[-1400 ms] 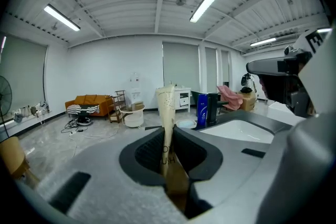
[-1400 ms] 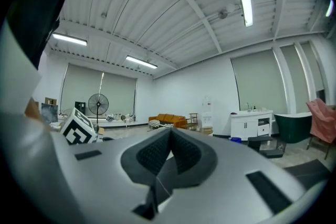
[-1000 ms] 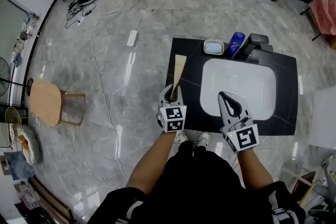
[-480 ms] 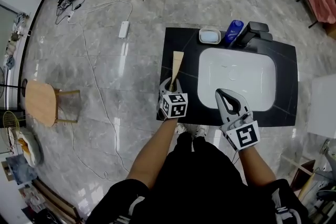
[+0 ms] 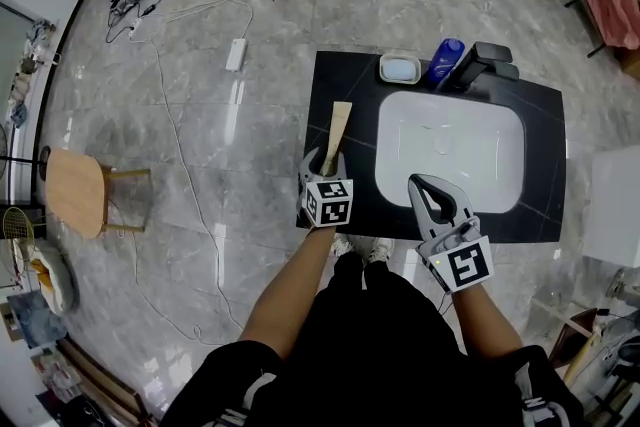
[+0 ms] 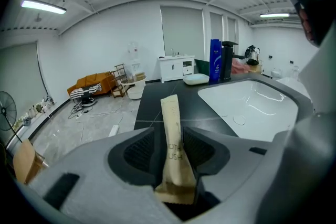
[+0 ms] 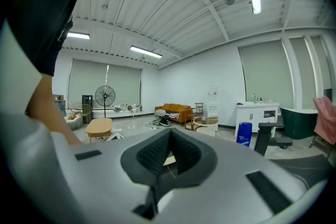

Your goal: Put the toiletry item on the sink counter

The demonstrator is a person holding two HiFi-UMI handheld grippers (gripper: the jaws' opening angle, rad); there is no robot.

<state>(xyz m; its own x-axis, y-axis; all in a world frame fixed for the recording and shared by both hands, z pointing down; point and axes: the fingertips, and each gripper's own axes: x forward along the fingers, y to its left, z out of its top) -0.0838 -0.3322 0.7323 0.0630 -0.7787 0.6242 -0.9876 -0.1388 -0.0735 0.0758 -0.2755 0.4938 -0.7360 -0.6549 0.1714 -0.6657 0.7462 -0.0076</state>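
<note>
The toiletry item is a long tan toothbrush packet (image 5: 340, 126). It lies on the black sink counter (image 5: 345, 75), left of the white basin (image 5: 450, 150). My left gripper (image 5: 326, 162) is at the packet's near end, at the counter's front left. In the left gripper view the packet (image 6: 170, 123) runs between the jaws. The jaws are opening, and a thin gap shows on each side of the packet. My right gripper (image 5: 422, 183) hovers over the basin's front rim. Its pads (image 7: 157, 152) meet with nothing between them.
At the back of the counter stand a soap dish (image 5: 400, 67), a blue bottle (image 5: 447, 60) and a black faucet (image 5: 482, 62). On the grey floor to the left are a power strip with cables (image 5: 235, 55) and a wooden stool (image 5: 75, 192).
The head view has shifted a little, so the counter sits slightly higher in it. Both grippers and the packet hold nearly the same places over the counter.
</note>
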